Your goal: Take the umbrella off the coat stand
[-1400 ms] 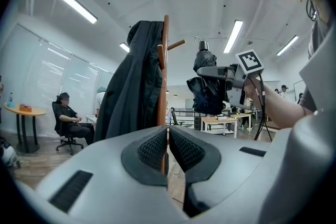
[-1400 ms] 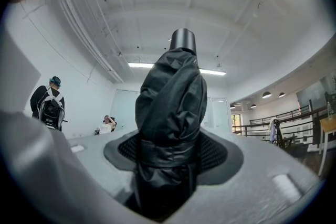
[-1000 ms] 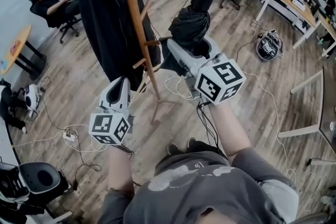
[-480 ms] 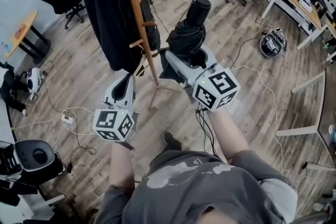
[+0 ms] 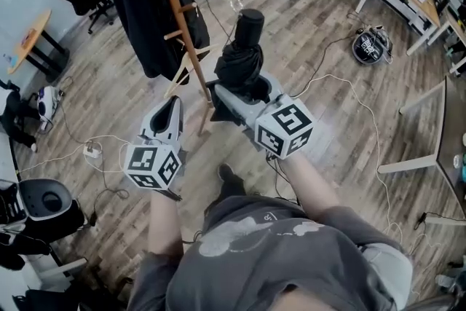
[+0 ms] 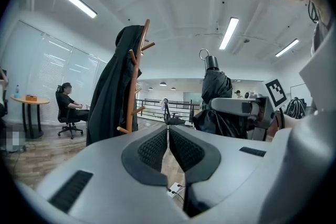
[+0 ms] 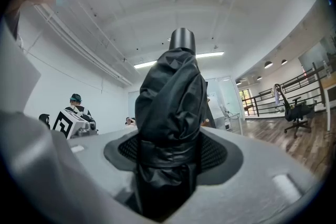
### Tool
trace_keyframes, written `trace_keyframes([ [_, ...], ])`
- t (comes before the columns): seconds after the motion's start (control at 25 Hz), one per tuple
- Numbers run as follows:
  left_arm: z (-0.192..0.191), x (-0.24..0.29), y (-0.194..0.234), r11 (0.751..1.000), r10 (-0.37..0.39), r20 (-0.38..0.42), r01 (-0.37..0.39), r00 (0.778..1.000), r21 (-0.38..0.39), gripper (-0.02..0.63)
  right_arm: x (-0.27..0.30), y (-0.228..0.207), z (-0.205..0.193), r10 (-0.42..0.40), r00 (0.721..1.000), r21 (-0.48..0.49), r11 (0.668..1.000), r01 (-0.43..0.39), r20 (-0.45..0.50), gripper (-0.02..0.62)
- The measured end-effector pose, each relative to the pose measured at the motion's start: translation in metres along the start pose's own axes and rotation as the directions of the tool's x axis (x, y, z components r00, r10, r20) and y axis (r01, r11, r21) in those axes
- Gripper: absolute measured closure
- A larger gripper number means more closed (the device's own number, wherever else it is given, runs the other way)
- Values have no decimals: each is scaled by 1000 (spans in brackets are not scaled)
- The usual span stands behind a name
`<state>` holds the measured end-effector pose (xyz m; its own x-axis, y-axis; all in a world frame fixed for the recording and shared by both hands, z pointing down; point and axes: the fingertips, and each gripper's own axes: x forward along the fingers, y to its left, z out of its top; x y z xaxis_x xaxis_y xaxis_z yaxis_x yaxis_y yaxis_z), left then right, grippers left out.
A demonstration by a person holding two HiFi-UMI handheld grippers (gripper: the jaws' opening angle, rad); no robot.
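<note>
Umbrella (image 7: pixel 170 107) held upright, long axis vert., handle up; clamped by right gripper (image 7: pixel 168 157) fingers. Left gripper (image 6: pixel 168 136) fingers together.

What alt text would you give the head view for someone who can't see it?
The right gripper holds a folded black umbrella upright beside a wooden coat stand where a black coat hangs. The left gripper is shut and empty.

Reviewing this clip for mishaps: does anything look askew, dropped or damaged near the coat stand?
Nothing looks damaged or dropped. The umbrella stands upright in the right gripper, clear of the coat stand, whose black coat hangs in place. Only loose cables trail across the floor.
</note>
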<state>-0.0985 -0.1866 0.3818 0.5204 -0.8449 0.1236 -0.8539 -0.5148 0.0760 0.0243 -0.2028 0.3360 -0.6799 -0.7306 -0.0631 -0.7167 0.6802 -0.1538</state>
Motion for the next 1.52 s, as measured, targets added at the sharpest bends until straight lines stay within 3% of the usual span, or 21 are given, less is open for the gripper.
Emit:
trace_keyframes([
  [0.24,-1,-39,-40,1000,22,7,-22,1000,3,600,-46,29,-6,30,999,11,999,-30,-14,321],
  [0.6,-18,-82,-84,998,68,-16,-68,998,-14,600,-101,37,-27,29,999,35,999,-28,-32,321],
  [0.92,-27,-85,-91,999,43,-27,-44,999,-7,600,-115,42,-37,-11,999,-90,996,8,-37,321],
  [1.24,-50,-118,-83,1000,10,-70,-12,998,-22,600,-125,66,-60,-48,996,-19,999,47,-79,321],
  [1.52,-65,-160,-67,999,3,-80,-7,997,-46,600,-133,103,-74,-98,989,-90,992,88,-115,322],
])
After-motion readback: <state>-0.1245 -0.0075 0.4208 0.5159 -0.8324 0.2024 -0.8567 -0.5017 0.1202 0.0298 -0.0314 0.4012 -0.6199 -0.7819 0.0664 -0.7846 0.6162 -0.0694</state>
